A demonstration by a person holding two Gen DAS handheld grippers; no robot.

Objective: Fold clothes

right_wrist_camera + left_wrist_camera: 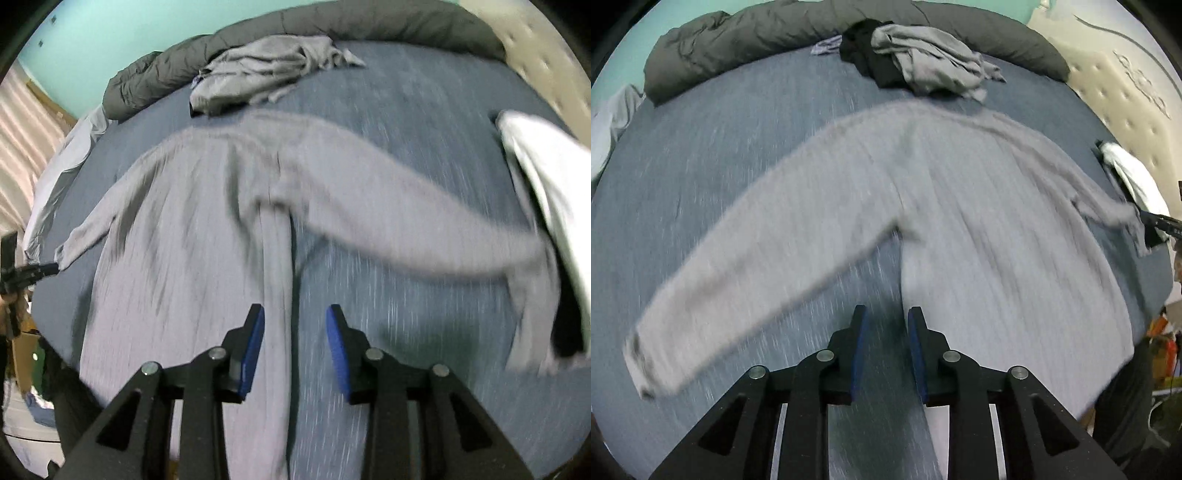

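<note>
Blue-grey sheet on the bed [701, 155] is the work surface, mostly bare so a garment can go flat on it. Dark grey duvet [757, 37] is rolled up along the far edge, presumably shoved back to free that space.

Light grey long-sleeve top [979, 221] lies spread on the bed, body running toward the near edge, both sleeves fanned out to the sides. Looks like the lay-flat step is done and no fold is made yet; sleeves would go in first, by my read. Frames are motion-blurred, so creases are hard to judge.

Unsorted pile [916, 70], grey and black items, sits at the far side just in front of the duvet, well apart from the top. White cloth [546, 206] at the right edge touches or overlaps the right sleeve's cuff; can't tell which.

Left claw [886, 328]: jaws apart, nothing between, above the body's left edge. Right claw [295, 325]: jaws apart, empty, above the body's right edge.
</note>
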